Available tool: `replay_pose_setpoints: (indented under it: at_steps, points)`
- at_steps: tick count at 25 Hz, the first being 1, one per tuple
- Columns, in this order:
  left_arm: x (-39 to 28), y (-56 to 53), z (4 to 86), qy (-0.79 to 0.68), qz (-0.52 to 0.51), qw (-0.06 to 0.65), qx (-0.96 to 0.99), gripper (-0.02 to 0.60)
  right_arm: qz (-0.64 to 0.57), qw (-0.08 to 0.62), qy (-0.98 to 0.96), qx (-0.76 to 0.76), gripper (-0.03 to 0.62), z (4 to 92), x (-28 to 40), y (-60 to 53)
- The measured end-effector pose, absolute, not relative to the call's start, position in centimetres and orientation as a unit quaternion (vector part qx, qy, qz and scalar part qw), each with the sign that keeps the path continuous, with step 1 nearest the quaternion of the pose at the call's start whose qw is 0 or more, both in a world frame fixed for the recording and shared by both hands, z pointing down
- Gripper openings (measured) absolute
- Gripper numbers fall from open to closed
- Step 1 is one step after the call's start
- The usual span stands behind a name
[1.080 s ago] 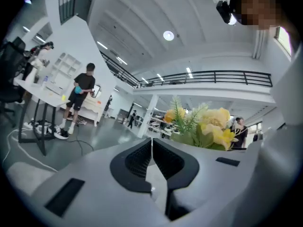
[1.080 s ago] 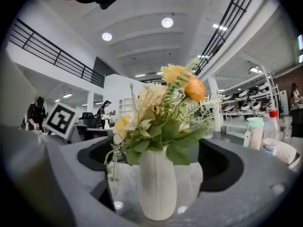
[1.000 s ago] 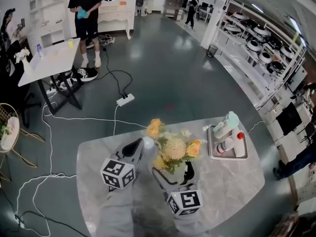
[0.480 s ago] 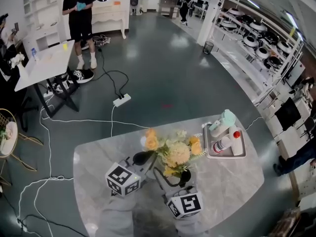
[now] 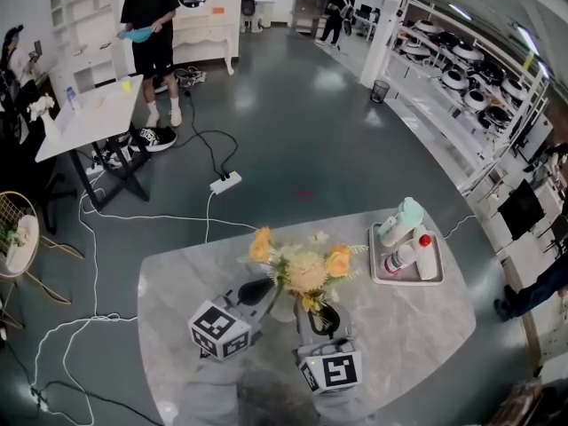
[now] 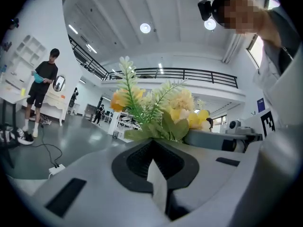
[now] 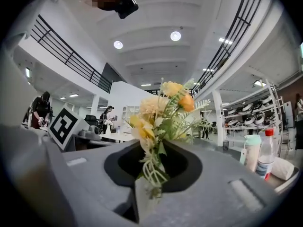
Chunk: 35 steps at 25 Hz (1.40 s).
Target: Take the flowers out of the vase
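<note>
I am holding the bunch of yellow, orange and cream artificial flowers (image 5: 306,271) by its lower stems in my right gripper (image 7: 147,192). Its jaws have just been closing, and now they are pinching the green stems and pale leaf sprigs tight in their seam. The bunch is standing over the middle of the grey marble-patterned table (image 5: 177,278), just ahead of both grippers. Its long axis is running up out of my right jaws, leaning a little to the right in the right gripper view, with the blooms at the top and the stem ends down in the grip. The vase is lying hidden under blooms and grippers, so I cannot make it out.

My left gripper (image 5: 257,288) is sitting just left of the bunch, its jaws pressing together on a thin white strip (image 6: 157,186) — what that strip belongs to I cannot tell.

Off to the right, well apart, a grey rectangular tray (image 5: 380,279) is carrying bottles.
</note>
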<state>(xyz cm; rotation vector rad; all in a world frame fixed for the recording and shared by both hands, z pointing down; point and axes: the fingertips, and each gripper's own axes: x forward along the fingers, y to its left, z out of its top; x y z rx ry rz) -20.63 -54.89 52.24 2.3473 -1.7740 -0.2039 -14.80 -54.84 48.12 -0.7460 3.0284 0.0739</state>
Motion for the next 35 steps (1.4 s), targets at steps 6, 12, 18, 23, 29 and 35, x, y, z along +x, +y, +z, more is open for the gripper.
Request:
replay_pose_setpoints:
  at_steps: [6, 12, 18, 23, 29, 35]
  points:
    - [-20.3, -53.8, 51.3, -0.604, -0.066, 0.093, 0.789, 0.000, 0.031, 0.023, 0.972, -0.234, 0.064, 46.5, -14.7, -54.0]
    - [-19.4, -52.9, 49.2, -0.607, -0.066, 0.081, 0.788, 0.000, 0.034, 0.050, 0.970, -0.236, 0.062, 44.0, -13.7, -53.5]
    - [-19.7, -51.8, 46.2, -0.609, -0.067, 0.061, 0.788, 0.001, 0.041, 0.076, 0.967, -0.239, 0.062, 40.8, -13.6, -53.0]
    - [-19.5, -51.1, 44.0, -0.611, -0.066, 0.043, 0.788, 0.000, 0.048, 0.101, 0.965, -0.237, 0.063, 38.4, -13.5, -52.3]
    - [-20.0, -50.6, 39.2, -0.619, -0.076, 0.018, 0.781, 0.000, 0.057, 0.128, 0.962, -0.236, 0.062, 34.5, -13.6, -51.9]
    - [-21.0, -48.6, 34.3, -0.630, -0.118, -0.010, 0.768, 0.000, 0.077, 0.159, 0.955, -0.236, 0.062, 30.0, -12.9, -50.7]
